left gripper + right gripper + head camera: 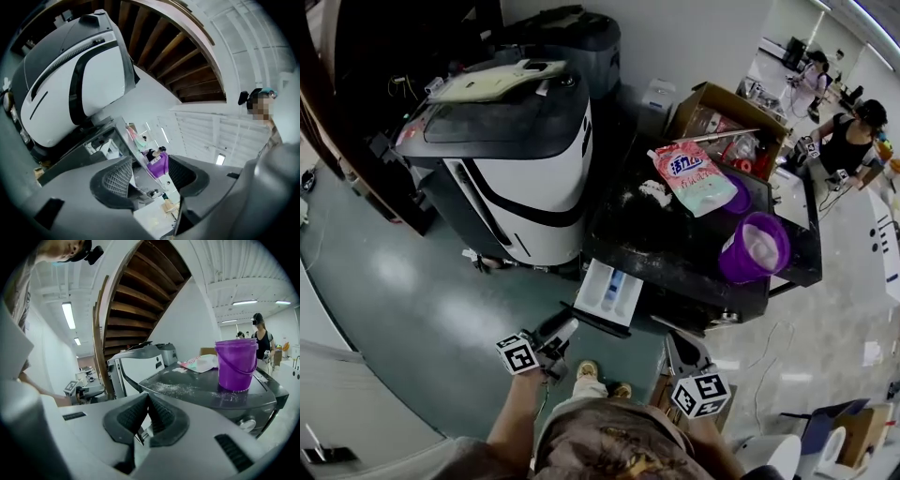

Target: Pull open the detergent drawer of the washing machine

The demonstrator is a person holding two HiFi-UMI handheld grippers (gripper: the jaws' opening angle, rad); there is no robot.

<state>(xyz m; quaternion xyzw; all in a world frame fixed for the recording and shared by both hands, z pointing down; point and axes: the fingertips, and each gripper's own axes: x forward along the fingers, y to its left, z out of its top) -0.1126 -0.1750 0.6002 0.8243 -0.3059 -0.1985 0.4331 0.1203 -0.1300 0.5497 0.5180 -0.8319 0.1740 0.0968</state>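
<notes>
The dark washing machine (675, 246) stands in front of me, with its white detergent drawer (609, 291) pulled out of the front at the left. My left gripper (562, 330) hovers just below and left of the drawer, jaws open with nothing between them. In the left gripper view the drawer's white compartments (101, 147) show beyond the left gripper (147, 176), apart from its pads. My right gripper (682, 352) sits low at the machine's front, right of the drawer. Its pads (161, 416) meet at the tips of the right gripper (147, 401), holding nothing.
On the machine's top lie a pink detergent bag (694, 178) and a purple bucket (755, 246), with spilled powder (180, 389) beside them. A white and black machine (520, 159) stands to the left. A cardboard box (727, 117) sits behind. People work at the far right (853, 131).
</notes>
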